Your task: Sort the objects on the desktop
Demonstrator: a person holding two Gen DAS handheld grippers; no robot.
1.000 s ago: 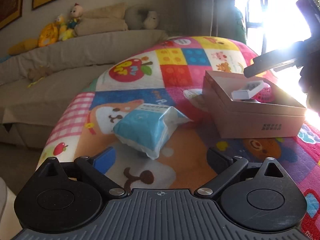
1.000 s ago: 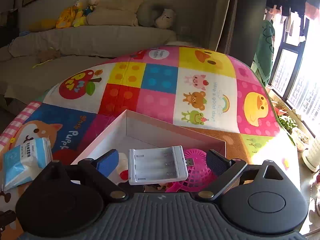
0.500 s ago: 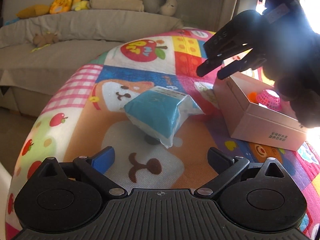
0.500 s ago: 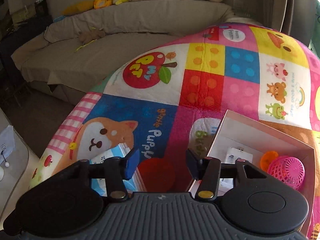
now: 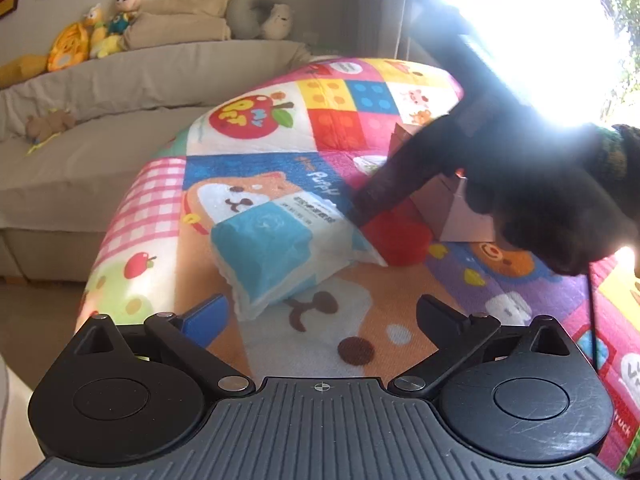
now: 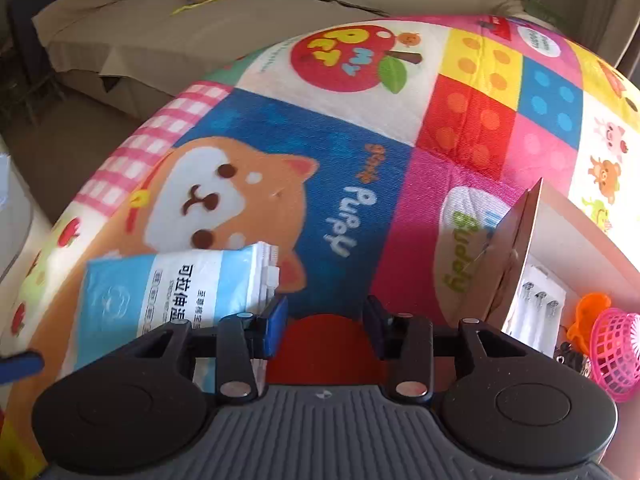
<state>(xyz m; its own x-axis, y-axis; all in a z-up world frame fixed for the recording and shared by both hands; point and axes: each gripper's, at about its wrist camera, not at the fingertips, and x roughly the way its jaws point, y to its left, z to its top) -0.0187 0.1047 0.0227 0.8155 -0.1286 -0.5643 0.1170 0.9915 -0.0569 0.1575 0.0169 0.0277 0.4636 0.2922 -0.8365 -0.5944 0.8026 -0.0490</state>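
A blue and white tissue pack (image 5: 276,248) (image 6: 168,292) lies on the colourful play mat (image 5: 256,120). My left gripper (image 5: 320,316) is open and wide, just short of the pack's near corner, holding nothing. My right gripper (image 6: 326,324) points steeply down at the mat just right of the pack. Its jaws are closing with only the mat's red print between them, and its blue left finger (image 6: 276,320) is close to the pack's end. In the left wrist view the right gripper's dark fingers (image 5: 384,192) reach down beside the pack.
An open pink cardboard box (image 6: 516,248) (image 5: 456,216) stands right of the pack. It holds a white battery case (image 6: 540,300), an orange piece (image 6: 592,312) and a pink mesh basket (image 6: 616,348). A grey sofa (image 5: 120,128) with plush toys lies beyond the mat. Window glare whitens the upper right.
My right gripper let go of the white battery case in the box, swung left and down to the tissue pack and narrowed its jaws. My left gripper edged closer to the pack.
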